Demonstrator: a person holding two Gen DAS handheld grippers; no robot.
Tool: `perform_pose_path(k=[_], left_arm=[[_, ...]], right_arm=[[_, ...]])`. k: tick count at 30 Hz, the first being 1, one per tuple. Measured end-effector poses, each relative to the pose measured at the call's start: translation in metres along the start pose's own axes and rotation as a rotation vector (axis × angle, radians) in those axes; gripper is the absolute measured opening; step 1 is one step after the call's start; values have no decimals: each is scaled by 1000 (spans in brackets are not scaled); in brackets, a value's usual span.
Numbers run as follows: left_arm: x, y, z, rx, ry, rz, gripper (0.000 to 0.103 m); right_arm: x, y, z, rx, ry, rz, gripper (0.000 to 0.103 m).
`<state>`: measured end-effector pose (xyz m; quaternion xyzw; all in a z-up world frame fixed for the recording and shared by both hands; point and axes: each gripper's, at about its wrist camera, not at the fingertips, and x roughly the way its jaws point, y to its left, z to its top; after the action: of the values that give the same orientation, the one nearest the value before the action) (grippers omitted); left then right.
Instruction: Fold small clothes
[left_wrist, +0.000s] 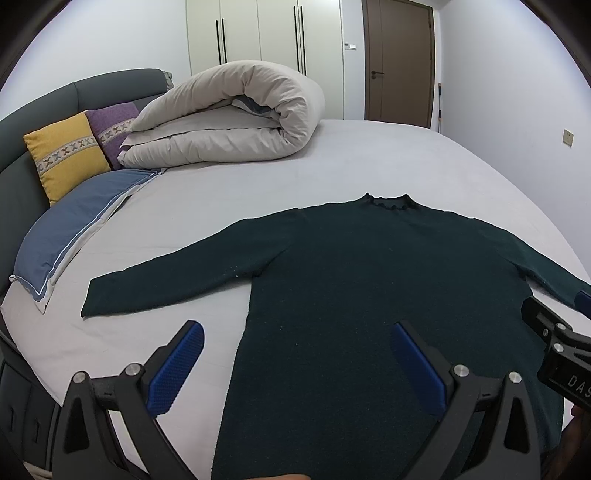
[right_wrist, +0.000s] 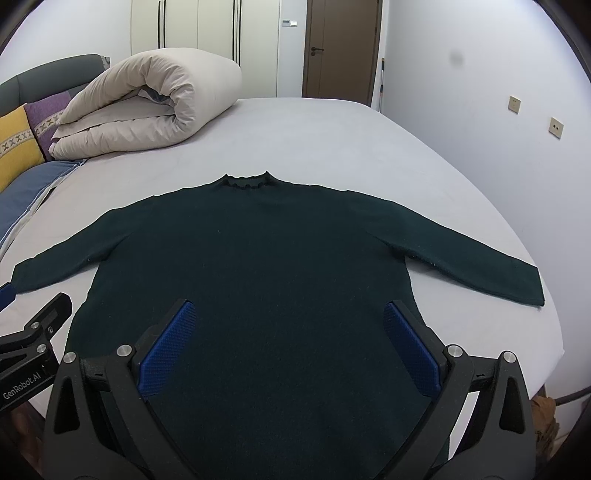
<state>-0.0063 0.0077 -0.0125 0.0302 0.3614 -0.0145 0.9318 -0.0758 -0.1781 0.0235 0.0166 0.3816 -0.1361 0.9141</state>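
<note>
A dark green long-sleeved sweater (left_wrist: 369, 266) lies flat on the bed, collar away from me, both sleeves spread out to the sides; it also shows in the right wrist view (right_wrist: 266, 251). My left gripper (left_wrist: 297, 332) is open and empty, above the sweater's lower left edge. My right gripper (right_wrist: 288, 314) is open and empty, above the lower body of the sweater. Each gripper shows at the edge of the other's view, the right one (left_wrist: 554, 332) and the left one (right_wrist: 33, 332).
A rolled beige duvet (left_wrist: 229, 118) lies at the far left of the bed (left_wrist: 369, 158). A blue pillow (left_wrist: 74, 236), a yellow cushion (left_wrist: 66, 155) and a purple cushion (left_wrist: 110, 122) lean by the grey headboard. The bed's right edge (right_wrist: 546, 332) drops off near the wall.
</note>
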Motion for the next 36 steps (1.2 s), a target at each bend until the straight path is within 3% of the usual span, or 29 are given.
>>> perform_pose_path(k=[36], left_arm=[[2, 2, -3, -3, 7, 0, 103]], right_arm=[[0, 3, -3, -10, 12, -1, 103]])
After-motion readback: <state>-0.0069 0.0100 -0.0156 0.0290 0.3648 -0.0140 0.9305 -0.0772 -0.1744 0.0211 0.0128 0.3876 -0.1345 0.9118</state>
